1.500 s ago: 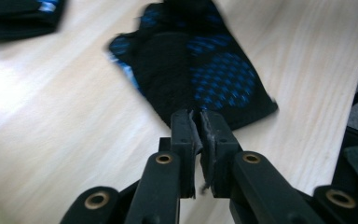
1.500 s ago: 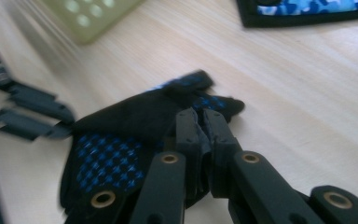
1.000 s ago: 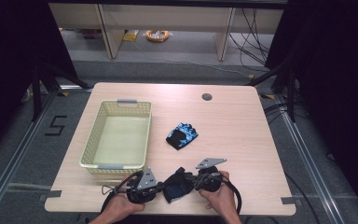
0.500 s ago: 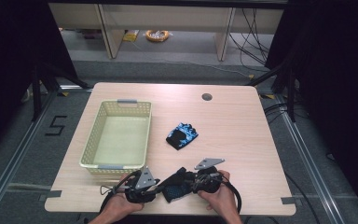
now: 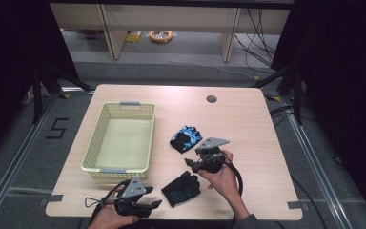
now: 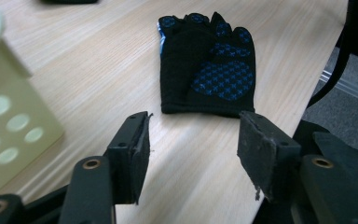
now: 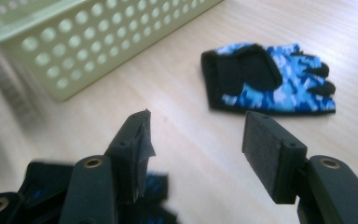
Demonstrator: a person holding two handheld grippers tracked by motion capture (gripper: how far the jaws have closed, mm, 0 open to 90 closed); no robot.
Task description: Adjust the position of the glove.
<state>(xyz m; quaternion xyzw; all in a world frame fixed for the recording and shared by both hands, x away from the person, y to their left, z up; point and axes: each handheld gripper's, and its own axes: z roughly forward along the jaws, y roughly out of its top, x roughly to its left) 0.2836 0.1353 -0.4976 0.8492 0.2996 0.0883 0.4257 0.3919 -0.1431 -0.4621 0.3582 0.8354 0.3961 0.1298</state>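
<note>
Gloves are the work in hand. Nearest, at the table's (image 5: 248, 119) front edge, the left gripper (image 5: 153, 204) lies low with its fingers (image 6: 135, 151) spread wide and holding nothing, aimed at the black fingerless fabric glove with blue grip dots (image 5: 181, 188). That glove lies flat, palm up, just right of the gripper and close to the near edge. It looks light, limp and thin, so it should fold and droop when lifted; the dotted palm ought to give some grip. A sensible hold is the straight cuff hem, which faces the left gripper, pinching through both layers.

Right of it and a little farther, the right gripper (image 5: 189, 163) hovers above the table, fingers (image 7: 271, 156) likewise wide apart and empty, pointing toward the blue camouflage-patterned fingerless glove with black strap (image 5: 186, 139). This one lies flat near the table's middle, equally soft; its cuff end or folded strap offers the thickest bite.

Left of both gloves stands the pale yellow-green perforated plastic basket (image 5: 93, 148), empty, its wall near the blue glove. Nothing blocks either approach; the table edge beside the black glove is the one hazard.
</note>
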